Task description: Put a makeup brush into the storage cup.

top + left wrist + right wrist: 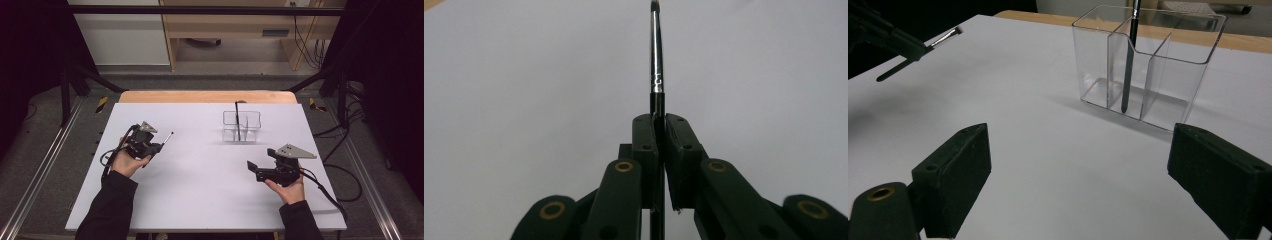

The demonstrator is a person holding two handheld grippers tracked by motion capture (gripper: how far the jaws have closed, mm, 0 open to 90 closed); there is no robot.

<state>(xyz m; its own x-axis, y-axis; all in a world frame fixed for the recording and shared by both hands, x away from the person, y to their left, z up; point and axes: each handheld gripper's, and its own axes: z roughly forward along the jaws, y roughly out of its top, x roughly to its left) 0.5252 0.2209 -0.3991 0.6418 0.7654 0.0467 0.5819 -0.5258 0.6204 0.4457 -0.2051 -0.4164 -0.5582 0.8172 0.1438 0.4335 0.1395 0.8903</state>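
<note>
My left gripper is shut on a thin black brush with a silver ferrule, which points away beyond the jaws. In the high view the left gripper hangs over the left part of the white table, and the brush slants up to the right. A clear plastic organizer with several compartments stands at the back right. A second dark brush stands upright in it. My right gripper is open and holds nothing, in front of the organizer. The standing brush leans in a middle compartment.
The white board covers a wooden table. Dark frame posts and cables run along both sides. The right gripper view catches the left gripper and its brush tip at the upper left.
</note>
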